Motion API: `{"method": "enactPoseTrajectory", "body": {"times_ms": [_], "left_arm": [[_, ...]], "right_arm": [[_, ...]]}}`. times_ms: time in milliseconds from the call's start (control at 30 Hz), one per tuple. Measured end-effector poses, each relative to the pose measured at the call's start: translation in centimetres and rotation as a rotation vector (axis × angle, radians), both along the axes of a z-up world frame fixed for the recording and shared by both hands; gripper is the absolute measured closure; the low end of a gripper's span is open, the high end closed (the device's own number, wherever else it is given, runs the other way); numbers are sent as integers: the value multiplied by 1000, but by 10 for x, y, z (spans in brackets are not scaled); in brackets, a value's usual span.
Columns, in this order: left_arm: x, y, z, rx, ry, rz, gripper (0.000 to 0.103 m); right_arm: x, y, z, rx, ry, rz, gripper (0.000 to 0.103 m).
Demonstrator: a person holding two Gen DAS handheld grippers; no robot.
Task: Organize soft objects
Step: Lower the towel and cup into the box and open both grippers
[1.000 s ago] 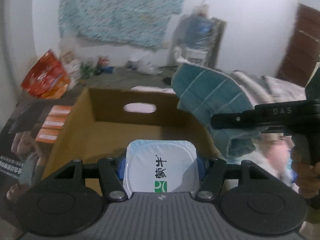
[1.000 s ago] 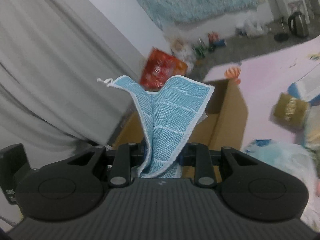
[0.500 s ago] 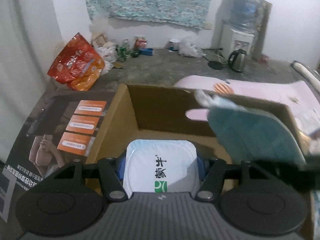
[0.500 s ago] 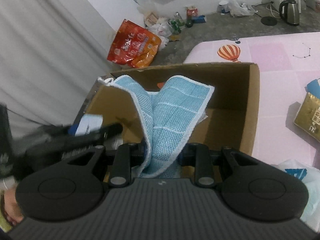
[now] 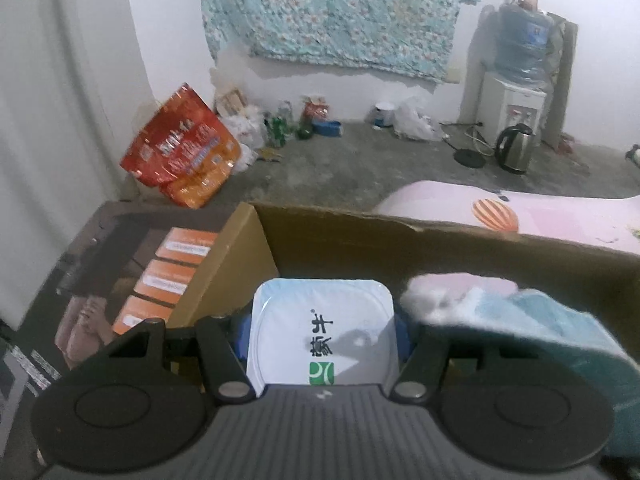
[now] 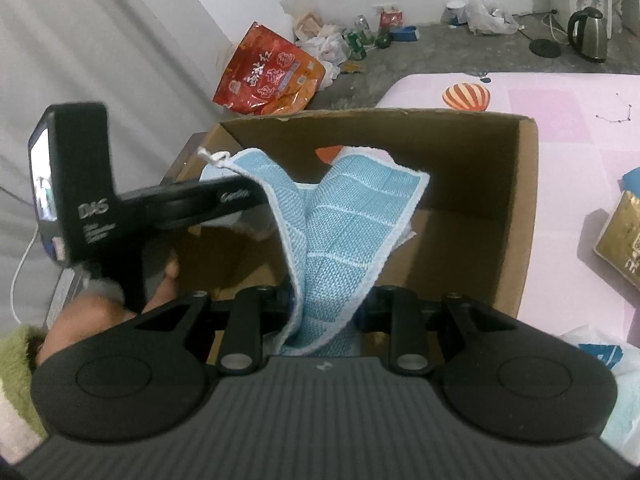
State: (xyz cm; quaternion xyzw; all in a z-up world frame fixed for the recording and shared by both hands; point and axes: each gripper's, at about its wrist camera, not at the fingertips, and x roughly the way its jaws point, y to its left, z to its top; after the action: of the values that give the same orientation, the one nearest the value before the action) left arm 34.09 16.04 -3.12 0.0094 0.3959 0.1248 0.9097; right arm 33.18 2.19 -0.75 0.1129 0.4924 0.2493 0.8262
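Observation:
My left gripper [image 5: 322,334] is shut on a white yogurt cup [image 5: 322,328] with a green logo, held over the near left part of the open cardboard box [image 5: 400,240]. My right gripper [image 6: 326,312] is shut on a blue checked cloth [image 6: 344,236], which stands up over the box [image 6: 516,216] interior. The cloth also shows blurred at the right in the left wrist view [image 5: 552,320]. The left gripper's body [image 6: 132,208] reaches into the box from the left in the right wrist view.
A red snack bag [image 5: 180,148] and bottles lie on the floor by the wall. A kettle [image 5: 514,154] stands near a water dispenser. A pink mat [image 6: 560,120] lies right of the box, with a gold packet [image 6: 620,236] on it. A printed poster [image 5: 132,280] lies left of the box.
Both grippers have moved forward and down over the box. The cloth and the yogurt cup now sit lower, within the box opening. Both grips are unchanged.

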Motion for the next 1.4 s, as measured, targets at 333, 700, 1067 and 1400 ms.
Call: {"method": "enactPoseTrajectory", "body": {"times_ms": [333,700,1067,1400], "left_arm": [[-4,3,16,-4,-30,12,31],[-49,26,70,-111,-67,83,25],[-75,47,83,-133,-99,118,24],[-82,48,85,-145,-111,108,24]], "right_arm": [[3,1,-1,-6,2,9,78],[37,21,-7,74,126,-51,76],[59,64,-68,116,254,-118,54],[46,56,-43,138,185,-120,23]]}}
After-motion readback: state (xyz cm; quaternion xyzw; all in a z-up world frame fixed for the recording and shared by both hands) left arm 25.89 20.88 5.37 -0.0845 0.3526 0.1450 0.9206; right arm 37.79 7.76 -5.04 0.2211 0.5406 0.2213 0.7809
